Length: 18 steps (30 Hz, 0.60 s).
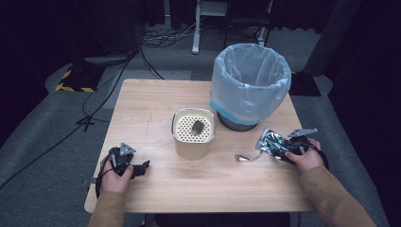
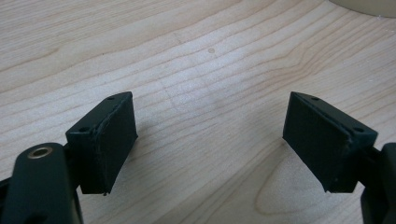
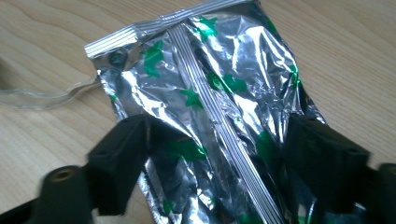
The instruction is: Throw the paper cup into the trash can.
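A crumpled silver foil wrapper (image 1: 270, 142) (image 3: 205, 84) with green stars lies on the wooden table (image 1: 151, 104) at the right. My right gripper (image 1: 283, 151) (image 3: 219, 163) is down over it, and its two black jaws stand open on either side with the wrapper's lower half between them. I cannot tell whether the pads press on the foil. My left gripper (image 1: 141, 167) (image 2: 210, 140) rests open near the table's front left, with bare wood between its jaws.
A beige canister (image 1: 193, 137) with a perforated top and a dark scrap (image 1: 197, 126) on it stands mid-table. A bin (image 1: 249, 85) lined with a pale blue bag stands behind the wrapper. A small foil scrap (image 1: 242, 158) and a clear strip (image 3: 42, 98) lie left of the wrapper.
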### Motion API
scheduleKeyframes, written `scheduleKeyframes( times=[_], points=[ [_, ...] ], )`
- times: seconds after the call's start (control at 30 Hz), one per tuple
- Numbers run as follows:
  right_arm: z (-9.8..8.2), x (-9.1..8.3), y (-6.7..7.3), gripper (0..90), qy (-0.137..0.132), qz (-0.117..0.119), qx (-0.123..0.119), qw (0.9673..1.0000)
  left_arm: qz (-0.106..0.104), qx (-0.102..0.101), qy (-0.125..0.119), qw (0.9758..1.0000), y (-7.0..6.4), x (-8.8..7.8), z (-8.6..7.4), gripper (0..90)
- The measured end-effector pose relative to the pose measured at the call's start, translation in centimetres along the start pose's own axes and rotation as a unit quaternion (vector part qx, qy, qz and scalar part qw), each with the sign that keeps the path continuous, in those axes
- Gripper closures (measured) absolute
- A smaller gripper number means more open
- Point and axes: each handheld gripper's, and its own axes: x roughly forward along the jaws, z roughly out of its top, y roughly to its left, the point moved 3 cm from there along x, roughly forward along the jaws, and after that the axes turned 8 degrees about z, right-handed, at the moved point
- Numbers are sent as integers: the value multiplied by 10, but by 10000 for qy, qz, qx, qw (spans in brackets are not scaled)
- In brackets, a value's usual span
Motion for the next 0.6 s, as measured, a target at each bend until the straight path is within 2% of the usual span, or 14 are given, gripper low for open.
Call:
scheduleKeyframes(
  times=[0.2, 0.3, 0.43, 0.53, 0.6],
  points=[
    [-1, -3, 3, 480, -118, 26, -71, 9999, -13, -6, -39, 10000, 0, 2, 0, 172],
    [-1, -4, 5, 648, -144, 63, -25, 9999, 28, 28, -84, 10000, -1, 3, 0, 161],
    [-1, -5, 7, 750, -118, 129, -23, 9998, 47, 79, -97, 9999, -1, 4, 0, 154],
    [0, -4, 7, 786, -97, 172, -21, 9998, 46, 79, -98, 9999, -1, 4, 0, 153],
    [0, -4, 8, 829, -102, 239, 54, 9996, 49, 83, -97, 9999, -1, 4, 0, 153]
  ],
)
